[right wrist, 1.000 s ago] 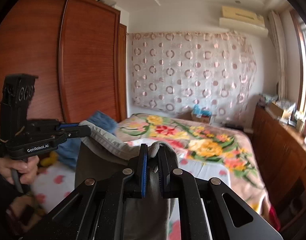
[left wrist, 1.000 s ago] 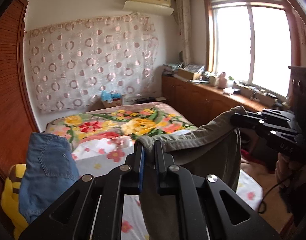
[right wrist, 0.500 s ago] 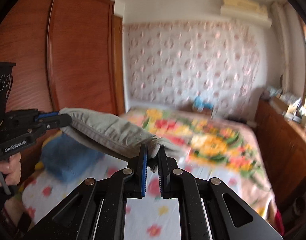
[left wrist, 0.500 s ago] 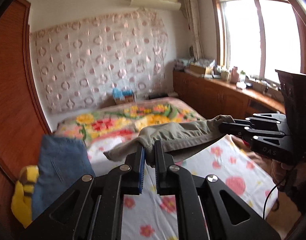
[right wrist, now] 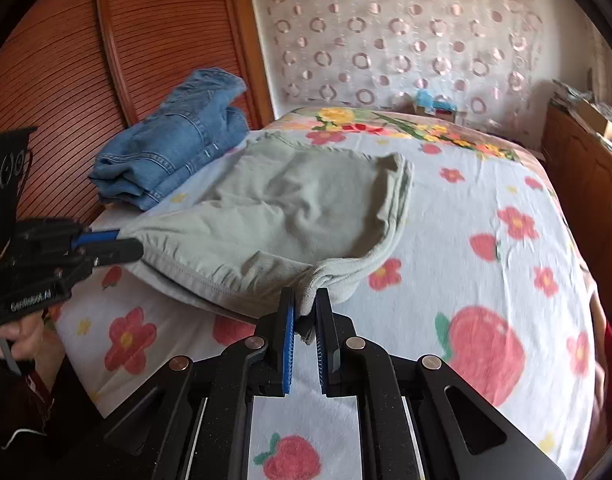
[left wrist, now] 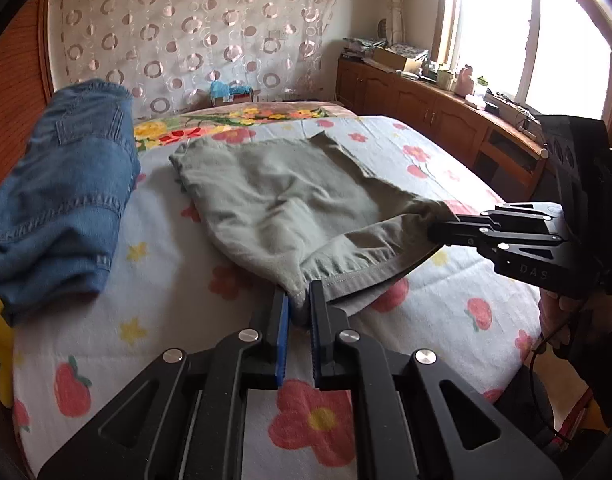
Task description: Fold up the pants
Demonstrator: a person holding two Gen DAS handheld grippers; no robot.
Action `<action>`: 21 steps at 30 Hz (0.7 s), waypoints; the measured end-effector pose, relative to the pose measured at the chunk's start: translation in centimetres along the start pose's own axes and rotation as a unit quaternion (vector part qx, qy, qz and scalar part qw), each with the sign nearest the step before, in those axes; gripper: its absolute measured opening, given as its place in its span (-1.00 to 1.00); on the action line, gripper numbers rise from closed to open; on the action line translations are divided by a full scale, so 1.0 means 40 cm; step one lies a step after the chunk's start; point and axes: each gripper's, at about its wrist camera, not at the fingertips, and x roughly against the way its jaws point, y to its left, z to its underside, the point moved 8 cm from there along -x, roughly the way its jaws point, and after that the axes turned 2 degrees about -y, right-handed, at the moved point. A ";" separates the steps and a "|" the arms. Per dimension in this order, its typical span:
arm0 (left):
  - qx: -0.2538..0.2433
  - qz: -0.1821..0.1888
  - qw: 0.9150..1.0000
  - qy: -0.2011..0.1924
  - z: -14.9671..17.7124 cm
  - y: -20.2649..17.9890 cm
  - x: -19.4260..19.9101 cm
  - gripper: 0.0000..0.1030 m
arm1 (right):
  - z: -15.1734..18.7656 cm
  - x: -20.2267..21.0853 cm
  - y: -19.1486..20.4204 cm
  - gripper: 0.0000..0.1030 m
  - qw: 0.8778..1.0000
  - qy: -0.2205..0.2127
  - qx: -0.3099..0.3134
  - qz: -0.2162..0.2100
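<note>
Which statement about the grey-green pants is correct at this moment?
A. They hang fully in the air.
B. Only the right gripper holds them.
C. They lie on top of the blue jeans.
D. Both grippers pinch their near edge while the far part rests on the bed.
D: the left gripper and the right gripper each clamp the near edge of the grey-green pants, whose far part rests on the bed, beside the blue jeans.

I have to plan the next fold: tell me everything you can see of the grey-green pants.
The grey-green pants are soft, wrinkled cotton-like cloth, already doubled into a rough rectangle. Most of it lies on the flowered bedsheet, its far edge beside the folded blue jeans. The near hemmed edge is lifted slightly and stretched between the left gripper and the right gripper, each shut on one corner. Stitching runs along that edge.
</note>
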 end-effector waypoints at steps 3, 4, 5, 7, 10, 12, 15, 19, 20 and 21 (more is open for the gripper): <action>0.012 -0.001 1.000 0.006 0.018 0.006 0.000 -0.81 | 0.042 0.015 0.010 -0.82 1.000 0.002 -0.007 -0.002; 0.014 -0.003 1.000 0.009 0.028 0.005 -0.002 -0.81 | 0.056 0.009 0.018 -0.82 1.000 0.004 -0.010 -0.002; 0.015 -0.003 1.000 0.011 0.031 0.009 -0.004 -0.80 | 0.058 -0.009 0.002 -0.82 1.000 0.005 -0.013 -0.003; 0.019 -0.005 1.000 0.016 0.042 0.012 -0.008 -0.76 | 0.084 -0.013 0.000 -0.82 1.000 0.012 -0.022 -0.002; 0.030 -0.005 0.999 0.019 0.052 0.019 -0.010 -0.61 | 0.093 -0.010 -0.001 -0.82 1.000 0.012 -0.028 0.004; 0.037 0.001 0.999 0.022 0.051 0.020 -0.014 -0.42 | 0.103 -0.011 0.000 -0.82 1.000 0.009 -0.027 0.009; 0.049 0.006 0.999 0.021 0.044 0.023 -0.016 -0.15 | 0.111 -0.014 -0.006 -0.82 0.999 0.002 -0.033 0.006; 0.063 -0.007 0.998 -0.010 0.020 0.038 0.001 -0.14 | 0.117 -0.015 -0.014 -0.82 0.999 -0.002 -0.042 -0.002; 0.065 -0.011 0.998 -0.016 0.014 0.043 0.003 -0.14 | 0.118 -0.015 -0.015 -0.82 0.999 -0.003 -0.041 -0.002; 0.066 -0.013 0.998 -0.019 0.012 0.046 0.003 -0.14 | 0.119 -0.016 -0.016 -0.82 0.999 -0.003 -0.039 -0.001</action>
